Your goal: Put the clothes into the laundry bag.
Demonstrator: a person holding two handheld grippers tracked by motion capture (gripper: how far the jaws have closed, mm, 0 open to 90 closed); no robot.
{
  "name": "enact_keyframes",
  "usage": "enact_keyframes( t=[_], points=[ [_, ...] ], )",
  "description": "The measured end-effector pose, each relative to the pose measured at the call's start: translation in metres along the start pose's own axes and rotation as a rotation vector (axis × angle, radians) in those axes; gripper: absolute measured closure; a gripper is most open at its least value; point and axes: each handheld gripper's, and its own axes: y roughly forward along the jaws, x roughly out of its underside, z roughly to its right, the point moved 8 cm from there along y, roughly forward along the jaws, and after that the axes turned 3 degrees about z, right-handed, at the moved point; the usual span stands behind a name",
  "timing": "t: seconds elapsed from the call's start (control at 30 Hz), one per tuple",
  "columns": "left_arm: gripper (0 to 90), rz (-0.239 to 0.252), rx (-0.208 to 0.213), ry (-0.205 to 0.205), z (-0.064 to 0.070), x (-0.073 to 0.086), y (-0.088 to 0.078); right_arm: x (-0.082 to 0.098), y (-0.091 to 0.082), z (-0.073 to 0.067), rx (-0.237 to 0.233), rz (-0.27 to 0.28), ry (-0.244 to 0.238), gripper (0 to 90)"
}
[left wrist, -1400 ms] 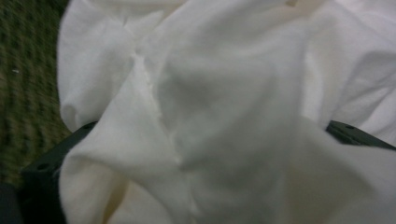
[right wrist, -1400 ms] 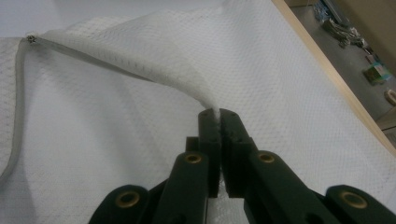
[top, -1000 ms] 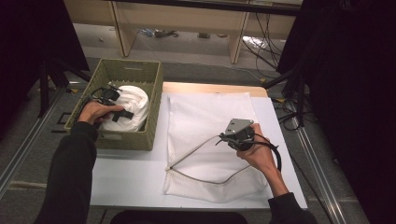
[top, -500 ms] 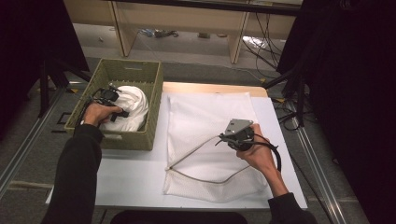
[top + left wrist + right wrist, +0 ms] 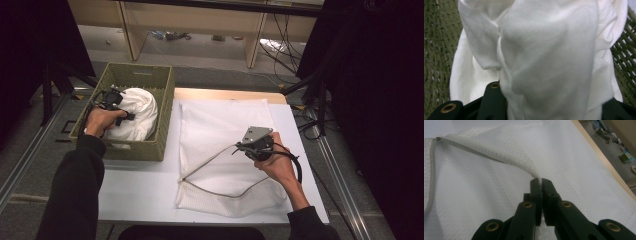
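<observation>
Here white cloth (image 5: 549,57) bunched, creased; mesh bag (image 5: 220,130) flat, edge lifted.

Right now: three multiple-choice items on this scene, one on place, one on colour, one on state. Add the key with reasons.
1. Where is the bundled white cloth?
A. on the floor
B. in the basket
C. on the shelf

2. What colour is the basket?
A. olive green
B. red
C. blue

3. What do the right tongs hold?
A. nothing
B. a cable
C. the mesh bag edge

Key:
1 B, woven walls surround the cloth.
2 A, green weave in the high view.
3 C, the jaws pinch the bag's lifted edge.
</observation>
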Motion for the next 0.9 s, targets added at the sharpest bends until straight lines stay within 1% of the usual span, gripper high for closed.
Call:
enact_keyframes(
  t=[0.07, 0.1, 0.17, 0.2, 0.23, 0.27, 0.3, 0.33, 0.37, 0.43, 0.47, 0.53, 0.6, 0.63, 0.7, 0.73, 0.77, 0.8, 0.83, 0.9],
  points=[
    [54.7, 0.008, 0.000, -0.006, -0.001, -0.001, -0.002, 0.001, 0.000, -0.001, -0.002, -0.006, 0.007, 89.0],
    [55.2, 0.030, -0.002, -0.018, -0.004, -0.004, -0.006, 0.001, 0.000, -0.001, -0.002, -0.005, 0.001, 89.0],
    [55.5, 0.064, -0.021, -0.039, -0.006, -0.008, -0.012, 0.001, 0.000, 0.000, -0.001, -0.005, 0.012, 89.0],
    [55.5, 0.080, -0.017, -0.050, -0.007, -0.011, -0.015, 0.001, 0.000, 0.001, 0.000, -0.004, 0.003, 89.0],
    [55.5, 0.105, -0.015, -0.065, -0.008, -0.013, -0.018, 0.002, 0.000, 0.000, 0.003, -0.007, 0.018, 89.0],
    [55.5, 0.128, -0.018, -0.080, -0.009, -0.014, -0.020, 0.001, 0.000, 0.001, 0.002, -0.004, 0.011, 89.0],
    [55.5, 0.139, -0.022, -0.085, -0.008, -0.016, -0.022, 0.001, 0.000, 0.001, 0.002, -0.002, 0.013, 89.0],
    [55.5, 0.147, -0.026, -0.076, -0.008, -0.018, -0.025, 0.001, -0.001, 0.001, 0.005, -0.003, 0.020, 89.1],
    [55.6, 0.158, -0.027, -0.075, -0.007, -0.020, -0.026, 0.001, -0.001, 0.001, 0.008, 0.001, 0.009, 89.0],
    [55.7, 0.193, -0.014, -0.095, -0.005, -0.023, -0.029, 0.001, -0.001, 0.001, 0.009, -0.003, 0.022, 89.1],
    [55.7, 0.187, -0.005, -0.101, -0.005, -0.023, -0.032, 0.001, -0.001, 0.001, 0.010, -0.004, 0.022, 89.1],
    [55.7, 0.214, -0.001, -0.122, -0.005, -0.027, -0.035, 0.001, 0.000, 0.000, 0.005, -0.006, 0.023, 89.1],
    [55.6, 0.223, 0.007, -0.099, -0.006, -0.028, -0.040, 0.001, 0.000, 0.001, 0.008, 0.000, 0.011, 89.1],
    [55.6, 0.266, 0.013, -0.143, -0.003, -0.033, -0.040, 0.001, 0.000, 0.001, 0.003, -0.003, 0.022, 89.1],
    [55.6, 0.281, 0.016, -0.157, -0.002, -0.036, -0.043, 0.001, 0.000, 0.000, 0.006, -0.008, 0.021, 89.1],
    [55.6, 0.285, 0.007, -0.145, -0.001, -0.039, -0.044, 0.001, 0.002, 0.002, 0.003, -0.003, -0.002, 89.1],
    [55.6, 0.274, 0.002, -0.114, -0.001, -0.041, -0.045, 0.001, 0.002, 0.001, 0.002, -0.004, 0.006, 89.1],
    [55.6, 0.277, 0.002, -0.110, 0.002, -0.044, -0.046, 0.000, 0.002, 0.001, 0.000, -0.005, 0.006, 89.1],
    [55.6, 0.275, 0.003, -0.104, 0.004, -0.047, -0.047, 0.000, 0.002, 0.001, -0.002, -0.001, -0.006, 89.1],
    [55.7, 0.279, 0.014, -0.099, 0.009, -0.053, -0.049, 0.000, 0.002, 0.002, 0.000, 0.000, -0.005, 89.1]
  ],
)
